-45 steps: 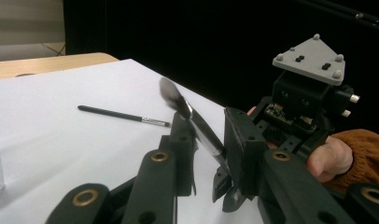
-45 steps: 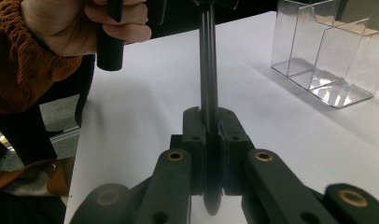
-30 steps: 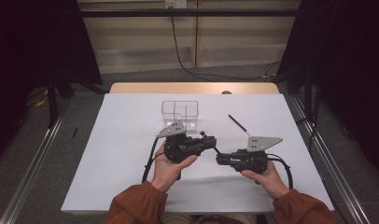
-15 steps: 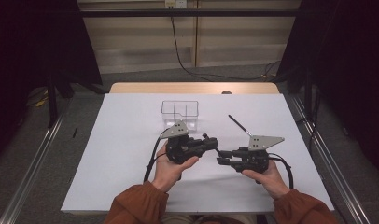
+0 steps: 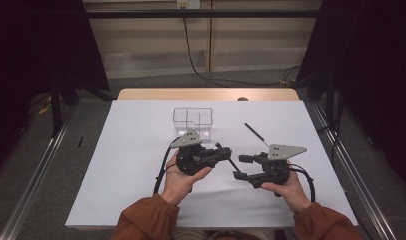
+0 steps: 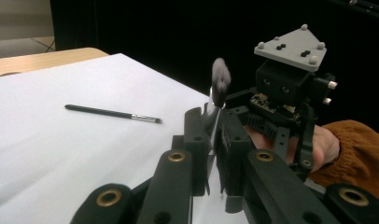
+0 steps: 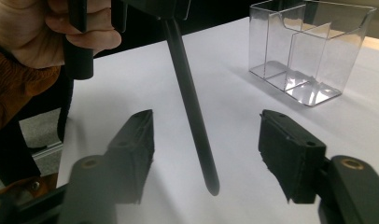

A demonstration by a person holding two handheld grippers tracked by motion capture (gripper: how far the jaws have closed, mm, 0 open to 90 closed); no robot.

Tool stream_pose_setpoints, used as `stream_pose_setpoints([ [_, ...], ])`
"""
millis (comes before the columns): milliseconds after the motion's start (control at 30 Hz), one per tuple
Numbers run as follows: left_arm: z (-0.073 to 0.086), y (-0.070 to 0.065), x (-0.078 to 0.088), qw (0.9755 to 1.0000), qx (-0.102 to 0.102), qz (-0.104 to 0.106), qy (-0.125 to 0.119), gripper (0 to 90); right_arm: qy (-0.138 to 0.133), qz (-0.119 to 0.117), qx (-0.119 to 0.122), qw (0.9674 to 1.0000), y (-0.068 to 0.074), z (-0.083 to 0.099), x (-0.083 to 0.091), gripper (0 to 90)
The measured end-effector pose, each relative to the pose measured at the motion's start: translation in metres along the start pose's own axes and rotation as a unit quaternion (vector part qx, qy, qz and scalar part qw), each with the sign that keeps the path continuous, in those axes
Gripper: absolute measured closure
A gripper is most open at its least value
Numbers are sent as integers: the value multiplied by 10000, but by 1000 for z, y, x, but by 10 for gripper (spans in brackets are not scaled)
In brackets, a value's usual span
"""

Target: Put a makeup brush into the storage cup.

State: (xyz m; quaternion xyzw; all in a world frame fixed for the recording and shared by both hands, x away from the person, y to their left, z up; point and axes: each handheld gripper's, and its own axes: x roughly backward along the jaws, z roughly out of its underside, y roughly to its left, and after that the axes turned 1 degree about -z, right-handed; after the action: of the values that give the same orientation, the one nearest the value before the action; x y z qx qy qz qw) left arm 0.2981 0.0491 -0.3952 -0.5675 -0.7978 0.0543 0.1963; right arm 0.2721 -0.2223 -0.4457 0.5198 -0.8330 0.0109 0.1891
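Observation:
A black-handled makeup brush (image 6: 220, 83) is gripped near its metal collar by my left gripper (image 6: 214, 122), grey bristle head pointing up. In the high view the left gripper (image 5: 222, 151) points right toward my right gripper (image 5: 241, 166). The brush's slim handle (image 7: 190, 102) hangs down between the right gripper's (image 7: 208, 123) jaws, which have just been opening and stand apart from the handle on both sides. A second thin brush (image 5: 256, 134) lies flat on the white table beyond the right hand; the left gripper view has this second brush (image 6: 113, 113) too.
A clear plastic organizer with compartments (image 5: 193, 120) stands empty at the middle back of the white sheet (image 5: 131, 150); the same organizer (image 7: 309, 51) appears in the right gripper view. A wooden table edge (image 5: 206, 94) runs behind it. Dark curtains flank both sides.
The right gripper's jaws have spread apart and let go of the brush handle. Both hands stay where they were, and the left gripper keeps its hold.

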Motion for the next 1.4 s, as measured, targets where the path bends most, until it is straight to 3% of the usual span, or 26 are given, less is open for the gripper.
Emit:
stream_pose_setpoints([
  [233, -1, 3, 5, 9999, -12, -100, 48, 841, -59, 103, 34, 9999, 1, -1, 1, 198],
  [500, 0, 3, 6, 9998, -60, -138, 139, 841, -246, 327, -215, 9989, -2, -3, 6, 19],
  [567, 0, 3, 8, 9997, -73, -164, 159, 841, -245, 422, -170, 9987, -2, -3, 7, 16],
  [800, 1, 6, 16, 9994, -57, -251, 227, 841, -368, 464, -397, 9975, -8, -5, 14, 19],
  [1133, 1, 13, 32, 9987, -40, -429, 286, 841, -401, 1085, -230, 9930, -8, 1, 26, 19],
  [1400, 0, 20, 46, 9977, -8, -595, 330, 841, -570, 1414, -190, 9881, -7, 5, 39, 16],
])
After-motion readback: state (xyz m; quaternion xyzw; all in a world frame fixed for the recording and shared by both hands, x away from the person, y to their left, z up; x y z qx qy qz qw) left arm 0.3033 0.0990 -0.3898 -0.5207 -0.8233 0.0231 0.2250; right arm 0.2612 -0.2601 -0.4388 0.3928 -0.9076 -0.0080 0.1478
